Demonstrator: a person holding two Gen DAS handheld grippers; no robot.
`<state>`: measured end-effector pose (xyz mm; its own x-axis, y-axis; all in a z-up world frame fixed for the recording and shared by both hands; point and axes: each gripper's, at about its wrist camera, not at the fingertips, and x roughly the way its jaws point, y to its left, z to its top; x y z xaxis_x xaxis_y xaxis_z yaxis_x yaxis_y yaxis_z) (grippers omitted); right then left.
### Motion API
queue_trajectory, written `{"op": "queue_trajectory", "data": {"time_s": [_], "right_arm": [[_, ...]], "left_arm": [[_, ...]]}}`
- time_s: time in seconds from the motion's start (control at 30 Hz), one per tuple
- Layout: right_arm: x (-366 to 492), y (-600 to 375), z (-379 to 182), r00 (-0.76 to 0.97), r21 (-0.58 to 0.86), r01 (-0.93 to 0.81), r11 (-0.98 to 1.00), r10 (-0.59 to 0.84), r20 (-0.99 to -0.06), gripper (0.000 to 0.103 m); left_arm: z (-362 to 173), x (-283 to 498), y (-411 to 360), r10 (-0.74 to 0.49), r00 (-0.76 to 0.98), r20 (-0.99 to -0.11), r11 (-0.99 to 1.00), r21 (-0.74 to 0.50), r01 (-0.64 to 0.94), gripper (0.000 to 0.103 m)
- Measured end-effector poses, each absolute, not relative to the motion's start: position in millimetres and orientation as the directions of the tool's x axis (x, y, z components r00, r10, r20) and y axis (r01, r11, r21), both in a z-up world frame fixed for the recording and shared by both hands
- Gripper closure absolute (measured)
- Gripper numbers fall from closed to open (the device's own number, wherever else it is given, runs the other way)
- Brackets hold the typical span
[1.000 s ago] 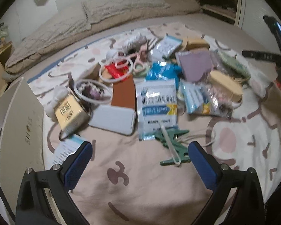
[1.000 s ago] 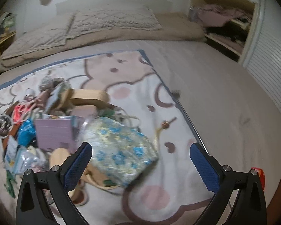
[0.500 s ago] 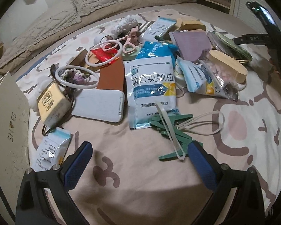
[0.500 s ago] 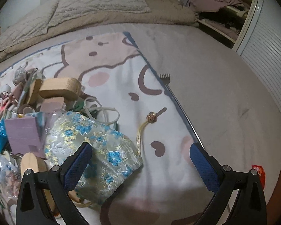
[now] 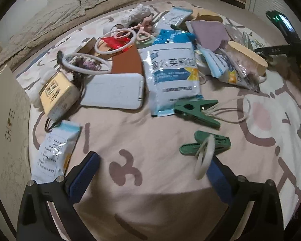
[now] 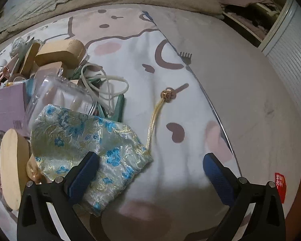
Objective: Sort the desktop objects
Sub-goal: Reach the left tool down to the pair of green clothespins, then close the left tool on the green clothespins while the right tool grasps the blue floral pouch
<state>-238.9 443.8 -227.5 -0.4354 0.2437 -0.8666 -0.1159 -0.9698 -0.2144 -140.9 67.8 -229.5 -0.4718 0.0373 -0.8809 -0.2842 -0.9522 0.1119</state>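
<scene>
Sorting barely begun, by look of it. Left gripper (image 5: 150, 172) spread wide, empty, low centre of frame over blanket (image 5: 150, 140); clutter pile (image 5: 162, 60) unsorted across upper half. Right gripper (image 6: 149, 172) also spread, empty; brocade pouch (image 6: 80, 140) lower left, under its left finger.

A beige quilted duvet (image 5: 74, 6) lies behind the patterned blanket (image 6: 130, 46), with a cluttered closet shelf (image 6: 248, 6) beyond.
</scene>
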Motion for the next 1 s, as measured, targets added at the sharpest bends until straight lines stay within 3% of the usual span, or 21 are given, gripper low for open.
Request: {"op": "queue_trajectory", "data": {"time_s": [0.13,0.37,1.0], "right_arm": [[-232,451,-228,-0.431,-0.194,-0.119,-0.974,0.226,-0.874,0.000],[-223,462,-231,-0.420,-0.150,-0.102,-0.983,0.180,-0.890,0.000],[-223,467,-228,-0.372,-0.085,-0.129,-0.988,0.128,-0.919,0.000]], "left_arm": [[-223,-139,60,0.029,-0.485,-0.874,-0.955,0.119,-0.271,0.000],[-205,-129,53,0.151,-0.492,-0.857,-0.950,0.011,-0.311,0.000],[-225,-140,97,0.170,-0.468,-0.867,-0.902,0.055,-0.429,0.000]]}}
